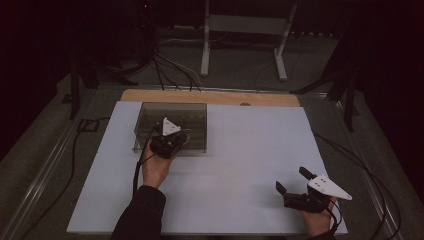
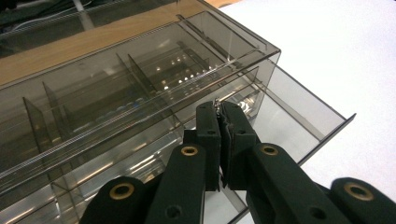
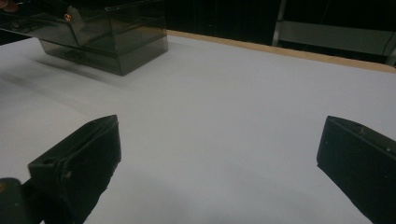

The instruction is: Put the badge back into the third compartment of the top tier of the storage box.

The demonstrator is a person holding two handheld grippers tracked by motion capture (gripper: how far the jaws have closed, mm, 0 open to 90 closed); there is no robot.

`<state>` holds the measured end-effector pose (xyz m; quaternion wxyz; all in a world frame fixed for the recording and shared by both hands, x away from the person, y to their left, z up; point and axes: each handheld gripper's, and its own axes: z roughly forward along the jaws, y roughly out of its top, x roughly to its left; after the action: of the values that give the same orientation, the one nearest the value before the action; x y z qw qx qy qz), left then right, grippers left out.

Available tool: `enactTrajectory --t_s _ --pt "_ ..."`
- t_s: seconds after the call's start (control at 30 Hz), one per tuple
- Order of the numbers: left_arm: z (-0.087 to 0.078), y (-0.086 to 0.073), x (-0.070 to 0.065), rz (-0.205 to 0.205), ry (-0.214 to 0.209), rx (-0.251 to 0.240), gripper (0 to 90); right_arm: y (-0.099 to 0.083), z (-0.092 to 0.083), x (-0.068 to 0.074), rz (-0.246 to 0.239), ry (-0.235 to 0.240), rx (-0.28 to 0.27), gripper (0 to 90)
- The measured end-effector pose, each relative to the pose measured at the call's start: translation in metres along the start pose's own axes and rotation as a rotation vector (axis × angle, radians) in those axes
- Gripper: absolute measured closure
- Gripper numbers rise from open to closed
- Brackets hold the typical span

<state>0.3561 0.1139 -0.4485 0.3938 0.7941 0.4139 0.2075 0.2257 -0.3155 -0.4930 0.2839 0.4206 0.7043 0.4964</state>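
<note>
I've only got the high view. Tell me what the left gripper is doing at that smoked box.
Observer: The left gripper has its jaws pressed together over a drawer that stands pulled out of the smoked plastic organiser.
Operator: Say whether it grips anything.
Observer: A small shiny bit sits between the tips, but I cannot tell what it is.
Operator: Report the inside of the box.
Observer: Thin dividers split it into compartments.
Operator: Now the right gripper.
Observer: The right gripper has its jaws wide apart above the bare white tabletop, holding nothing.
</note>
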Motion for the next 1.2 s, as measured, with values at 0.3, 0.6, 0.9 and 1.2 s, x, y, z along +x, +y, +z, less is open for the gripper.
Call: enactTrajectory --t_s 0.3,0.6,0.9,1.2 --pt "-0.001 0.001 -0.003 -0.021 -0.072 -0.018 67.7 0.0 0.0 0.0 -0.001 0.0 0.001 0.0" --pt "-0.005 0.001 0.003 -0.078 -0.076 -0.059 44.7 0.0 0.0 0.0 0.0 0.001 0.001 0.0" --pt "-0.016 -0.002 0.009 -0.132 -0.041 -0.132 15.7 0.0 0.0 0.0 -0.002 0.001 0.002 0.0" --pt "-0.035 -0.012 0.016 -0.136 -0.027 -0.191 0.4 0.0 0.0 0.001 -0.004 0.002 0.002 0.0"
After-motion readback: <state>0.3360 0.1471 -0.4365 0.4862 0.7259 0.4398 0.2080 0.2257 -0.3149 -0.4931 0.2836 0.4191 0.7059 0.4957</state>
